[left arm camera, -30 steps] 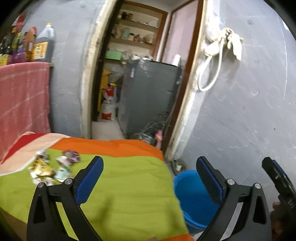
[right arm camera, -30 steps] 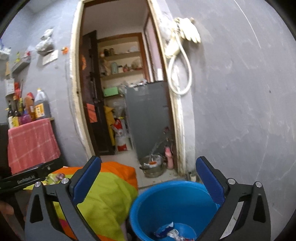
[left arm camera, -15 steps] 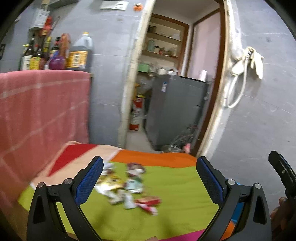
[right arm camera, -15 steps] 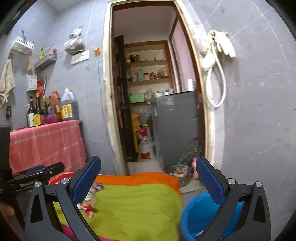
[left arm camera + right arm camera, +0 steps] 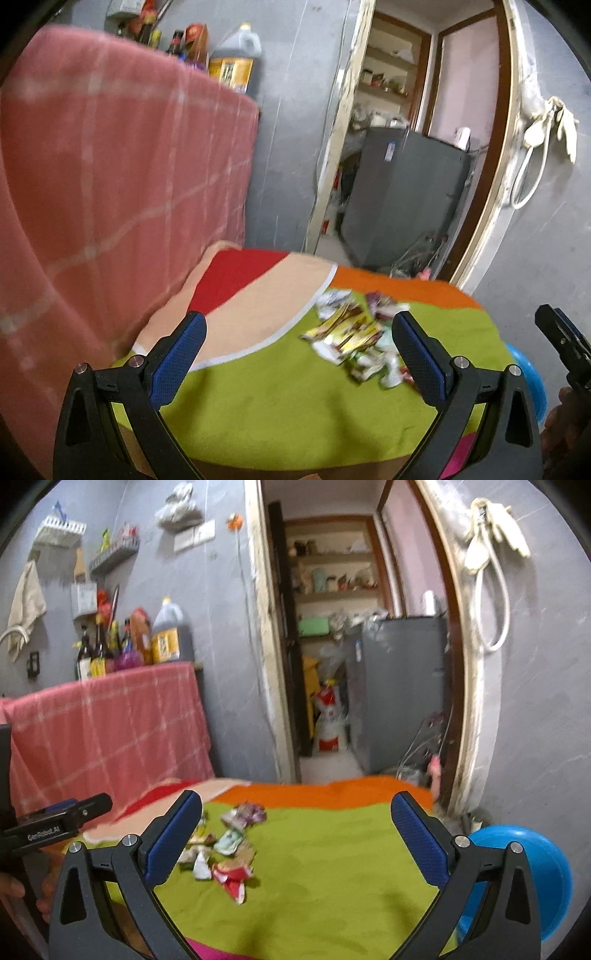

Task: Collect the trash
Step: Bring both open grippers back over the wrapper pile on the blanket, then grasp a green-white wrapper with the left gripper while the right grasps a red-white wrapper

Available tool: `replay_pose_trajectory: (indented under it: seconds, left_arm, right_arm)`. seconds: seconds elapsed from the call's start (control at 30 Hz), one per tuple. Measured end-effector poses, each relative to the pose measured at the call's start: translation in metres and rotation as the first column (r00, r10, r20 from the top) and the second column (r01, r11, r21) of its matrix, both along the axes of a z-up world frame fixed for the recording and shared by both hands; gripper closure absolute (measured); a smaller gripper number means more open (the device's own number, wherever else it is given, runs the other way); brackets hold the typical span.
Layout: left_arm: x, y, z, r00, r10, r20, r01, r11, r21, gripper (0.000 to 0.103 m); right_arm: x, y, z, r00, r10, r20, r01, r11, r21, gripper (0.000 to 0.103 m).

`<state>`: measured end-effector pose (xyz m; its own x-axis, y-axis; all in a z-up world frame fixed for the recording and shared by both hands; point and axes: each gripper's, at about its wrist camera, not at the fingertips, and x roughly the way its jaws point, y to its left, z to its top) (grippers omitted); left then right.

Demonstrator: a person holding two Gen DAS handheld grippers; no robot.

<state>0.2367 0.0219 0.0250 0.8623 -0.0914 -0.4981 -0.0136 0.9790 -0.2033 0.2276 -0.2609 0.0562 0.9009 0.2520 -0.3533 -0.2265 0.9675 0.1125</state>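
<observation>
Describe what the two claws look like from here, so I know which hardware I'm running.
Both match: the left claw and right claw each have black, open-frame triangular arms with silver screws, tipped by flat blue textured pads. Seen from the right wrist view, the left unit's black body bears white "GenRobot.AI" lettering. No cables or sleeves show.

My two wrist views face the doorway (image 5: 332, 646) low over the cloth (image 5: 295, 398), sharing wrappers (image 5: 225, 849).
</observation>
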Motion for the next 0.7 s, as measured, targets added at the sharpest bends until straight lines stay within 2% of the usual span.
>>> replay_pose_trajectory:
  seconds: [0.27,0.3,0.37,0.43,0.53,0.7]
  left_arm:
    - [0.015,-0.011,-0.028,0.988,-0.096,-0.123,0.097,0.995,0.006,0.005]
    - [0.017,-0.012,-0.031,0.986,-0.106,-0.132,0.107,0.994,-0.002,0.006]
    - [0.021,-0.013,-0.035,0.98,-0.133,-0.151,0.131,0.991,-0.025,0.014]
    - [0.027,-0.016,-0.038,0.97,-0.166,-0.179,0.16,0.986,-0.047,0.029]
    - [0.035,-0.02,-0.043,0.954,-0.21,-0.212,0.196,0.977,-0.087,0.044]
    - [0.043,-0.026,-0.047,0.931,-0.269,-0.247,0.241,0.961,-0.139,0.062]
  right_arm:
    - [0.02,0.019,-0.029,0.987,0.085,-0.135,-0.094,0.994,-0.055,0.0]
    - [0.023,0.021,-0.033,0.983,0.1,-0.155,-0.11,0.992,-0.057,0.003]
    - [0.027,0.024,-0.037,0.975,0.123,-0.187,-0.136,0.989,-0.062,0.012]
    - [0.03,0.027,-0.041,0.967,0.137,-0.213,-0.154,0.986,-0.066,0.018]
    - [0.037,0.033,-0.048,0.95,0.169,-0.262,-0.192,0.979,-0.068,0.029]
    - [0.048,0.044,-0.059,0.913,0.221,-0.342,-0.259,0.963,-0.068,0.048]
